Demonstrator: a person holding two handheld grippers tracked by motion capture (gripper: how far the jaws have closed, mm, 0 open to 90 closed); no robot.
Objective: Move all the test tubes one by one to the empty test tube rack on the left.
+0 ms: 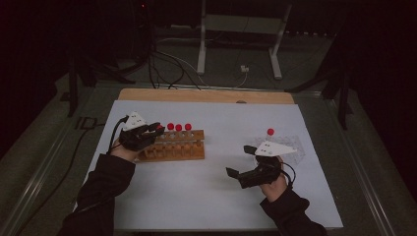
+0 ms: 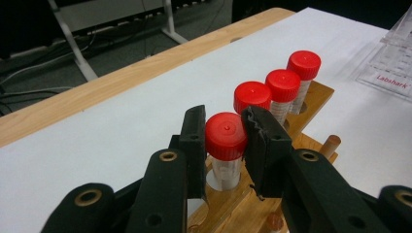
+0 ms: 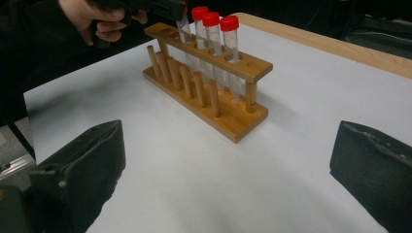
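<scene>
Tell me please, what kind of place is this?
Probably a laboratory test bench: a wooden rack of red-capped tubes stands on a white-covered table, beside a clear plastic rack labelled Labshark.

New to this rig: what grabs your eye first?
The row of red-capped tubes standing in the wooden rack at the table's left. The left gripper is shut on the nearest tube by its cap. The right gripper sits open and empty at the right, by a clear plastic rack.
</scene>
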